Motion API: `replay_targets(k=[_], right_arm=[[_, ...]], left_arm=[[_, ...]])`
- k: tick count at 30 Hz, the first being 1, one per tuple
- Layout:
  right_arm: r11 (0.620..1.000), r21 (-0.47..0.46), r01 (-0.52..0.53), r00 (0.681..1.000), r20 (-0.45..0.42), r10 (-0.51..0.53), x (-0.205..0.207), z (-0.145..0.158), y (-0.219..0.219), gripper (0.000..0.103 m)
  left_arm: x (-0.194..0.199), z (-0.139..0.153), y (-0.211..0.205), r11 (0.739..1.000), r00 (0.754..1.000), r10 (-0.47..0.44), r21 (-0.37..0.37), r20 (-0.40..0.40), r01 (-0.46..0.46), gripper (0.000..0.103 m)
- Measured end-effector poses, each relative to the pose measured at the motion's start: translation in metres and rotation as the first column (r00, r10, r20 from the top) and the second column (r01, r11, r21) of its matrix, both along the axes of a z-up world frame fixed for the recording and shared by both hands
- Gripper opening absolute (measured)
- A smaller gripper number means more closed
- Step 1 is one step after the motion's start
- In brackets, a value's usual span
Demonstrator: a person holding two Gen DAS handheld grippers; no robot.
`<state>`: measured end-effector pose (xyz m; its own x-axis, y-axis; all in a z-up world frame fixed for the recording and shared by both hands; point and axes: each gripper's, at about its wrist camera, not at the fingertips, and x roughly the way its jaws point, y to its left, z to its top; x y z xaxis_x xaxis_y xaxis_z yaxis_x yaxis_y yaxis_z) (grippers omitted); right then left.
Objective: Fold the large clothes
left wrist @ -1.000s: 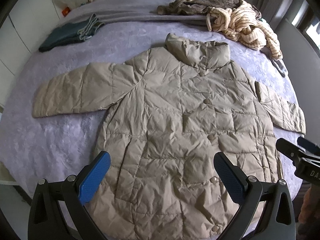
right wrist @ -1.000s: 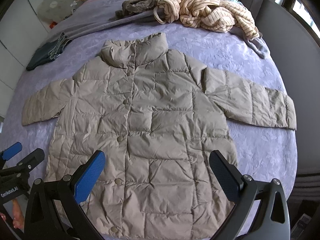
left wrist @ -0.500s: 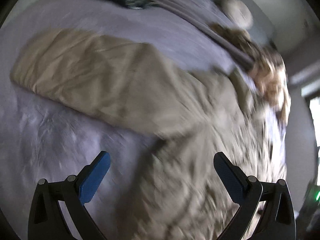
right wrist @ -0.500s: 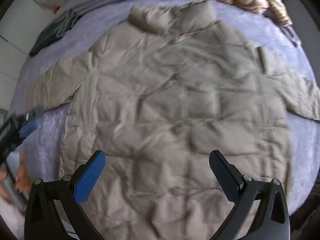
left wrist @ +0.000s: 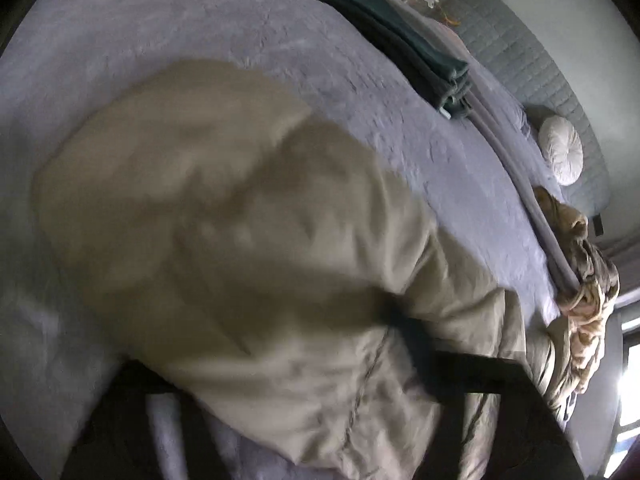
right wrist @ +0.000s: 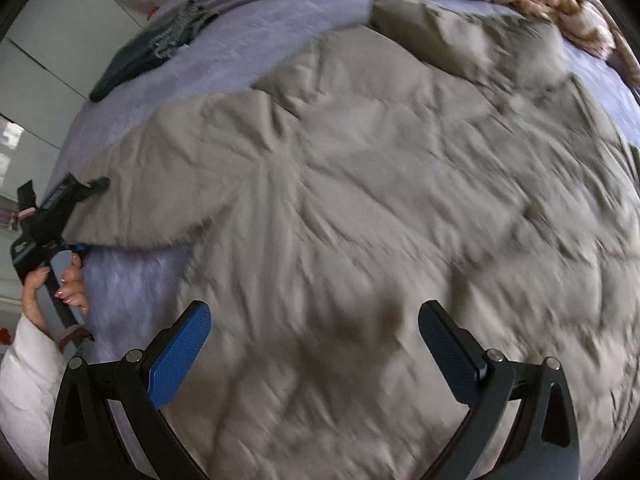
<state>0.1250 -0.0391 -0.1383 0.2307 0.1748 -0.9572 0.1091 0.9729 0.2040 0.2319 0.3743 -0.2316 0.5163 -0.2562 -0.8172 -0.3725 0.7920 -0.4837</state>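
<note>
In the right view alone, left gripper point(right wrist: 86, 216) straddles sleeve point(right wrist: 132, 204).

Bare bed point(left wrist: 168, 20) lies open left of the coat point(right wrist: 360, 200) and between its sleeve point(left wrist: 180, 200) and the folded green cloth point(left wrist: 384, 36). Toward the head, a heap of clothes point(left wrist: 580, 280) and a round cushion point(left wrist: 560, 150) crowd the edge, the heap touching the coat's collar point(right wrist: 460, 40).

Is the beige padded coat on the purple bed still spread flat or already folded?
Mostly spread: the beige padded coat lies open across the purple bed, only its sleeve caught by the left tongs.
</note>
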Motion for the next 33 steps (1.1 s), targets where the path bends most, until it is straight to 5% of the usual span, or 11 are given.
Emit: replay_targets(k=[2,5,6,7,9,15,21,24,28,33], right_arm=[[1.0,0.028,0.003,1.0,0.022,-0.004,0.012,-0.002,0.008,0.103],[0.994,0.102,0.039,0.997,0.069,-0.047,0.029,-0.001,0.014,0.1],[0.99,0.126,0.057,0.994,0.084,-0.068,0.035,-0.001,0.015,0.083],[0.984,0.161,0.073,0.992,0.093,-0.089,0.041,-0.001,0.016,0.048],[0.969,0.226,0.098,0.991,0.063,-0.115,0.053,-0.012,0.018,0.011],[0.925,0.368,0.096,0.995,0.001,-0.104,0.071,-0.056,0.039,0.01],[0.917,0.39,0.085,0.996,-0.04,-0.076,0.064,-0.084,0.042,0.009],[0.898,0.439,0.039,0.999,-0.046,-0.021,0.052,-0.074,0.033,0.01],[0.89,0.449,0.083,0.996,-0.024,-0.08,0.009,-0.046,-0.026,0.01],[0.918,0.327,0.224,0.97,0.016,-0.242,-0.054,-0.02,-0.139,0.01]], left_arm=[[0.004,0.004,0.008,0.999,0.999,-0.014,-0.036,0.029,0.015,0.007],[-0.001,0.035,-0.001,0.994,0.994,-0.065,0.098,0.093,0.056,0.007],[-0.003,0.047,-0.006,0.987,0.989,-0.092,0.14,0.116,0.075,0.007],[-0.007,0.06,-0.013,0.977,0.981,-0.127,0.191,0.143,0.099,0.007],[-0.011,0.08,-0.022,0.964,0.969,-0.171,0.234,0.181,0.126,0.007],[-0.023,0.139,-0.066,0.933,0.902,-0.313,0.273,0.298,0.234,0.007],[-0.023,0.179,-0.175,0.886,0.803,-0.463,0.227,0.374,0.405,0.007],[-0.028,0.185,-0.24,0.835,0.74,-0.549,0.215,0.388,0.507,0.007],[-0.044,0.18,-0.34,0.727,0.628,-0.682,0.255,0.374,0.637,0.007],[-0.058,0.123,-0.445,0.595,0.564,-0.802,0.342,0.197,0.727,0.007]])
